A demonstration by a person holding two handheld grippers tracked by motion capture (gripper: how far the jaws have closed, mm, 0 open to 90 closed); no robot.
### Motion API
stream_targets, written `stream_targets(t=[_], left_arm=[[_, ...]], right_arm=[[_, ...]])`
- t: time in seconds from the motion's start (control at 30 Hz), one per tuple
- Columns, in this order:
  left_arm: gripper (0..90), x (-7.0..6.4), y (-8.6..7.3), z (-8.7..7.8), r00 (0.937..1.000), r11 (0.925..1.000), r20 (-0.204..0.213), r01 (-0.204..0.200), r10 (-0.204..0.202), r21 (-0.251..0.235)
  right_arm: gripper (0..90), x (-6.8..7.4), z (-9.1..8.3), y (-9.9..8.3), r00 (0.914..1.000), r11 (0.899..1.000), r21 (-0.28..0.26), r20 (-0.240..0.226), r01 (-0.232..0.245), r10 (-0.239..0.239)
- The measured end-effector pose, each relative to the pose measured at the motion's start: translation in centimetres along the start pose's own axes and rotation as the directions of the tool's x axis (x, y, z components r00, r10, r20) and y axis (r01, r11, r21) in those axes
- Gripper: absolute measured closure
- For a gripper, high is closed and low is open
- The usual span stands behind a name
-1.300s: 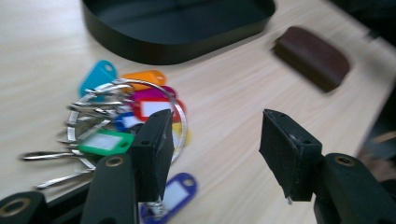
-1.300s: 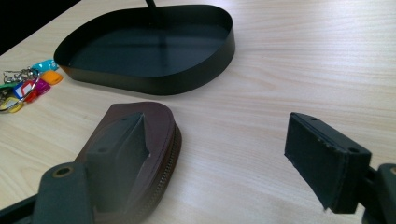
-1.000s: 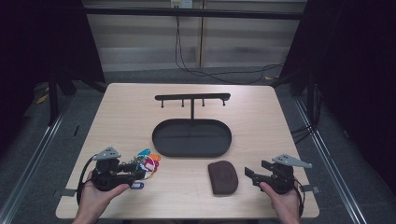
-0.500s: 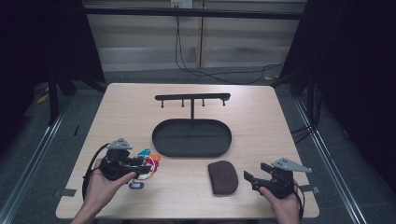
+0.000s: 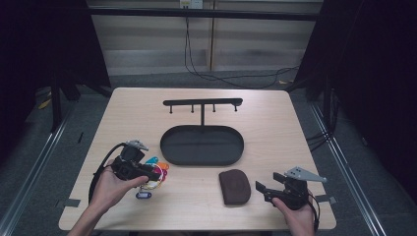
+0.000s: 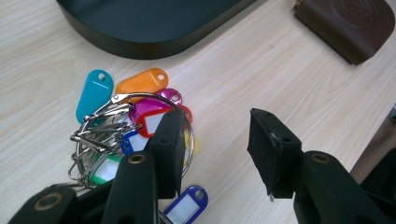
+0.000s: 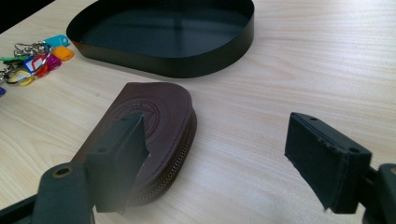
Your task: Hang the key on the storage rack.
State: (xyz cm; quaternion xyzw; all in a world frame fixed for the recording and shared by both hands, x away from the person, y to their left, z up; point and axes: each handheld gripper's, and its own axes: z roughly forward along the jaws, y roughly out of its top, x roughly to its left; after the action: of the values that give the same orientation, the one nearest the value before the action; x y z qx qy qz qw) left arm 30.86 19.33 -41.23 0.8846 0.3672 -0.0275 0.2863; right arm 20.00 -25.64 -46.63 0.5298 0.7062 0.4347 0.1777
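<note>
Wooden table (image 5: 123, 113): one oval tray (image 5: 202, 145), long axis left–right; one brown pouch (image 5: 234, 186); one tagged key bunch (image 5: 156, 173). Left gripper (image 6: 217, 149) and right gripper (image 7: 219, 154) both gape, empty.

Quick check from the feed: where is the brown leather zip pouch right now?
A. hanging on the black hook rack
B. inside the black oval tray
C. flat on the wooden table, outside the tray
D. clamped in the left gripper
C. The brown leather zip pouch lies flat on the light wooden table, just in front of the empty black oval tray, with the open right gripper beside it.
</note>
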Motion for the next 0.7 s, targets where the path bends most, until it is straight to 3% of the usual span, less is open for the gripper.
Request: stream_targets(t=[0.2,0.37,0.63,0.7], left_arm=[[58.6,0.2,0.8,0.5,0.9998,0.9961,-0.011,0.016,-0.015,0.086],[60.7,0.3,1.2,1.1,0.9990,0.9920,-0.039,0.025,-0.021,0.124],[65.8,0.1,1.4,2.6,0.9991,0.9790,-0.039,0.023,-0.015,0.203],[67.0,0.3,1.6,3.1,0.9989,0.9717,-0.042,0.028,-0.018,0.235]], right_arm=[[19.4,0.0,0.4,0.0,0.9999,1.000,0.025,-0.010,-0.007,0.008],[17.2,0.1,0.8,-0.2,0.9996,0.997,0.072,-0.026,-0.005,0.007],[17.2,0.0,0.7,-0.2,0.9996,0.998,0.067,-0.027,-0.008,0.010],[17.2,0.0,0.7,-0.2,0.9996,0.998,0.065,-0.025,-0.010,0.011]])
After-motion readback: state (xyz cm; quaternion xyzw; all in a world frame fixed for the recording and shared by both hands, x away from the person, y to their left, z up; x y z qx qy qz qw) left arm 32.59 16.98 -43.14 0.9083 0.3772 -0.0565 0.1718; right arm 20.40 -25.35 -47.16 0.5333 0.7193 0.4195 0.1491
